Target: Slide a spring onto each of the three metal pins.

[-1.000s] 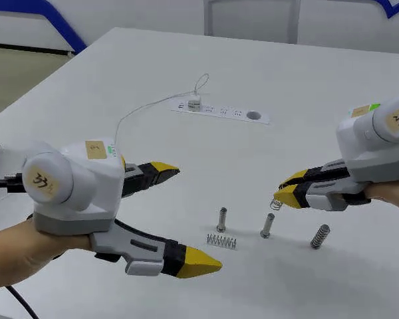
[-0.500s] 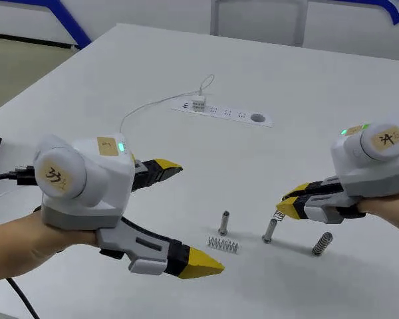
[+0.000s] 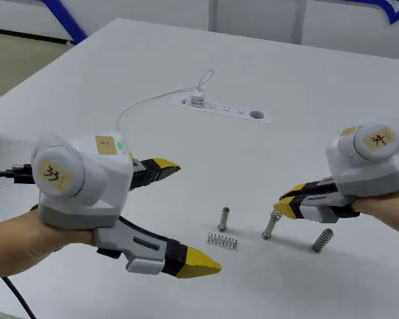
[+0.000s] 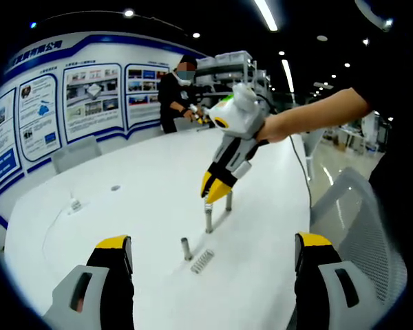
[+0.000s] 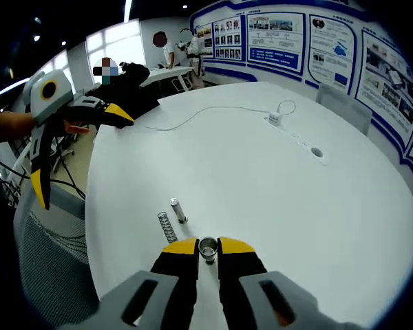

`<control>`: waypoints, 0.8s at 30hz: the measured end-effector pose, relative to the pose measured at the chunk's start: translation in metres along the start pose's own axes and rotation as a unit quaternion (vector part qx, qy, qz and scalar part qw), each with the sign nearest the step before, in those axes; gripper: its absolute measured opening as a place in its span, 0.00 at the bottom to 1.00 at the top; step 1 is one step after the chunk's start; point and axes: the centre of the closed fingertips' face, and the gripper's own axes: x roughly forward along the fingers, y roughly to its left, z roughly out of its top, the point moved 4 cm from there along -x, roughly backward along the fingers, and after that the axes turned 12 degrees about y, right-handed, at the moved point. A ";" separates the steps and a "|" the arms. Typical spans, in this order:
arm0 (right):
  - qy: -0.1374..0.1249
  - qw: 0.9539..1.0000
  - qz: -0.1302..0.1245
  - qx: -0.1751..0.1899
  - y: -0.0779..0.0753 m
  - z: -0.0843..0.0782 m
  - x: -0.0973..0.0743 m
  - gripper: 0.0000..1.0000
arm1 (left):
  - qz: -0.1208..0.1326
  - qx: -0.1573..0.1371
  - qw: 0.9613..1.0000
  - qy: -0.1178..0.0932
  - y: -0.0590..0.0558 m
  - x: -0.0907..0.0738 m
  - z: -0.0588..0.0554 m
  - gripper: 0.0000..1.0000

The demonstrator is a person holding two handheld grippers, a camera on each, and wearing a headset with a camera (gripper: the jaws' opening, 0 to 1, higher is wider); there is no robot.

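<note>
My right gripper [image 3: 283,205] is shut on a small spring [image 3: 275,216], held at the top of the middle metal pin [image 3: 268,228]. Seen end-on, that spring [image 5: 207,249] sits between the yellow fingertips [image 5: 182,249]. A bare pin [image 3: 223,218] stands upright to the left, with a loose spring [image 3: 222,240] lying flat in front of it. A third pin wrapped in a spring [image 3: 322,239] leans at the right. My left gripper [image 3: 185,216] hovers wide open at the left, holding nothing; between its jaws I see the bare pin [image 4: 186,247] and loose spring [image 4: 202,260].
A white power strip [image 3: 221,110] with a plug and thin cable lies across the far middle of the white table [image 3: 306,80]. People stand at another table far behind in the left gripper view. A mesh chair [image 5: 51,254] stands at the table's near edge.
My right gripper has come down a little with the spring, bringing it onto the top of the middle pin. The left gripper has stayed about where it was, still open.
</note>
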 end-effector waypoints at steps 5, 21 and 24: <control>0.007 1.000 -0.008 0.004 -0.001 -0.003 0.005 0.11 | -0.005 0.007 1.000 0.003 0.002 0.004 -0.002 1.00; 0.027 0.999 -0.025 0.002 0.000 -0.010 0.022 0.11 | -0.026 0.018 0.999 -0.003 0.007 0.017 -0.005 1.00; 0.025 0.999 -0.025 0.007 0.000 -0.011 0.022 0.11 | -0.033 0.017 0.999 -0.001 0.004 0.017 -0.005 1.00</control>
